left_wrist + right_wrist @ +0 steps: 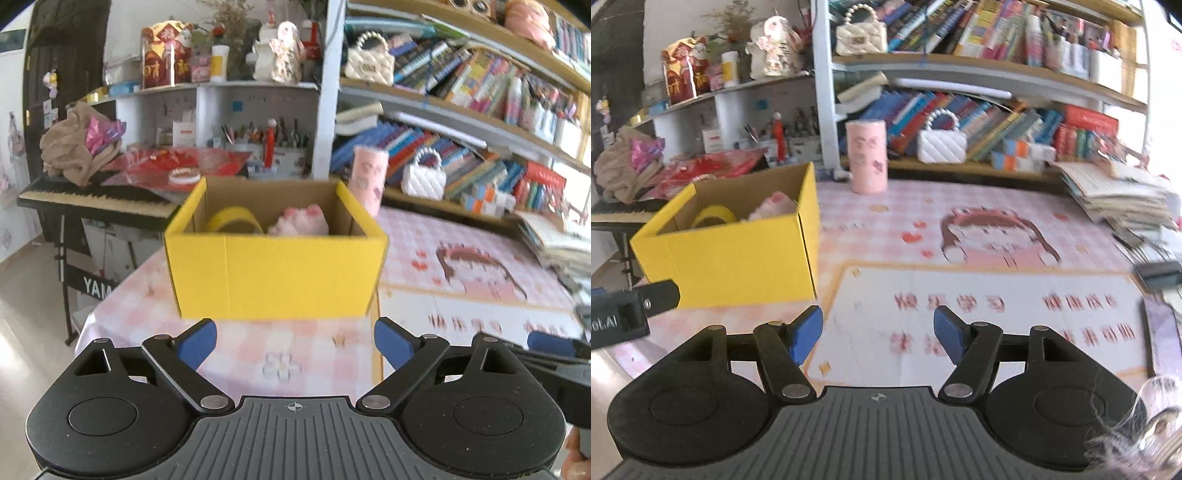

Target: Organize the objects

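A yellow cardboard box (273, 273) stands open on the pink patterned table (461, 291). Inside it lie a yellow tape roll (232, 218) and a pink paw-shaped plush (301, 220). My left gripper (294, 341) is open and empty, just in front of the box. In the right wrist view the box (738, 254) is at the left, with the tape roll (713, 215) and plush (774, 206) in it. My right gripper (878, 334) is open and empty above the table (960, 295), to the right of the box.
A pink cylinder (867, 160) stands at the table's back edge. A bookshelf (997, 110) with a white handbag (941, 146) lies behind. A stack of papers (1119, 195) is at the right. A keyboard piano (99, 201) stands left of the table.
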Demonstrator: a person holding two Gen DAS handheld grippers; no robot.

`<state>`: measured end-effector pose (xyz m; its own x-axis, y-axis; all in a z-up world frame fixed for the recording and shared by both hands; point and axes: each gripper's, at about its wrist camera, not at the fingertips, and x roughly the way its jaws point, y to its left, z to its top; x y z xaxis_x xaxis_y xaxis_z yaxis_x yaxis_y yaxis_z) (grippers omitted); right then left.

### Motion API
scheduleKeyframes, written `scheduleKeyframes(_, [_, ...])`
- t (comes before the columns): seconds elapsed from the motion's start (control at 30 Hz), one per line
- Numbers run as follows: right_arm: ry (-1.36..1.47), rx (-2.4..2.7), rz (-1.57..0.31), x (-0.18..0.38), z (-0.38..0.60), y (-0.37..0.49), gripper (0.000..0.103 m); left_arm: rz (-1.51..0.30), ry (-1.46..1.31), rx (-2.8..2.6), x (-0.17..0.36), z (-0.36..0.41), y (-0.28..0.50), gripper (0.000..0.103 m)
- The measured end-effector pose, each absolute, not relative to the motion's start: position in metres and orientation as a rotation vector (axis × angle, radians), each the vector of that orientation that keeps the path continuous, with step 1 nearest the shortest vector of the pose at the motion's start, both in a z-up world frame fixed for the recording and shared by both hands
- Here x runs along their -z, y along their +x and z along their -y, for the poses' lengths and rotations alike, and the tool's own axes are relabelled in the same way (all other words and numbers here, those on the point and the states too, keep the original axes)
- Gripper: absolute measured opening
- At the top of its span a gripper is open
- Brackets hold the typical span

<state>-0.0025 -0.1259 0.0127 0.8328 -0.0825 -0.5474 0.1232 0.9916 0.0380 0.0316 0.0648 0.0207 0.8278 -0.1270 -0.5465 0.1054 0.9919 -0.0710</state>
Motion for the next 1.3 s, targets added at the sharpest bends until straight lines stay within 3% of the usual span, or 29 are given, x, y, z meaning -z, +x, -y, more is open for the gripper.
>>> scheduleKeyframes(0.47, [0.083, 0.241, -0.618, 0.000, 0.135, -0.062, 0.068, -0.617, 0.065, 0.212, -0.006, -0.039, -0.007, 0.094])
scheduleKeyframes(1.1, [0.103, 0.286, -0.644, 0.003, 0.153, -0.070, 0.077, -0.641, 0.137, 0.188, 0.002, -0.009, -0.012, 0.094])
scheduleKeyframes(1.3, [0.098, 0.279, -0.647, 0.004, 0.154, -0.071, 0.082, -0.644, 0.149, 0.172, 0.003, -0.007, -0.014, 0.099])
